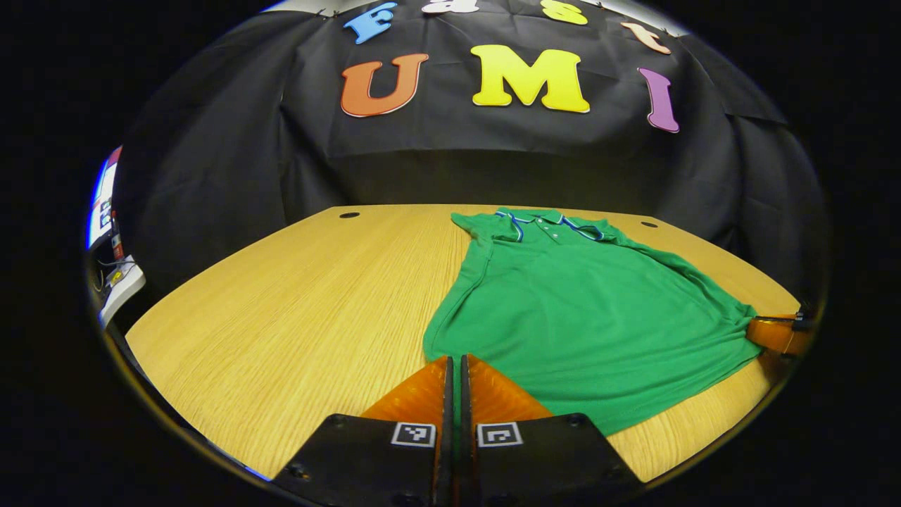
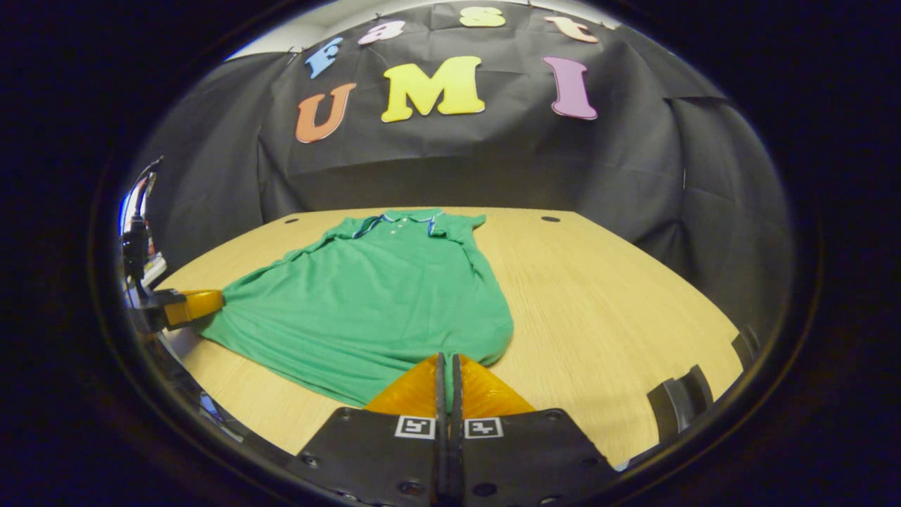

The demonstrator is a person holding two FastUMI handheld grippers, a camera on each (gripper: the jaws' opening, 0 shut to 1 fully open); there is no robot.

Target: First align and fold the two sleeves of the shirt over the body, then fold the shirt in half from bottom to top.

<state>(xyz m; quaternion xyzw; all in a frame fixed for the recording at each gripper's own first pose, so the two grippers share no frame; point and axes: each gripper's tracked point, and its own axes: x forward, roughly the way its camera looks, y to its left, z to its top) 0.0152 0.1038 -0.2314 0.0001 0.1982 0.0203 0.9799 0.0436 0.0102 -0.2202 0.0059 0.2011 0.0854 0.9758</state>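
Observation:
A green polo shirt point(image 1: 577, 310) lies flat on the wooden table point(image 1: 281, 317), collar point(image 1: 549, 224) at the far side and both sleeves tucked in over the body. My left gripper point(image 1: 456, 360) is shut on the near left corner of the hem, with green cloth showing between its fingers. In the right gripper view the shirt point(image 2: 366, 303) stretches away to the left, and my right gripper point(image 2: 446, 358) is shut on the near right hem corner. Each view also catches the other gripper at the shirt's far corner: the right gripper point(image 1: 774, 332) and the left gripper point(image 2: 188, 306).
Bare tabletop lies left of the shirt in the left gripper view and to its right point(image 2: 619, 296) in the right gripper view. Small cable holes point(image 1: 349, 215) mark the far edge. White equipment point(image 1: 120, 282) stands off the table's left side. A dark stand point(image 2: 679, 398) sits at the near right corner.

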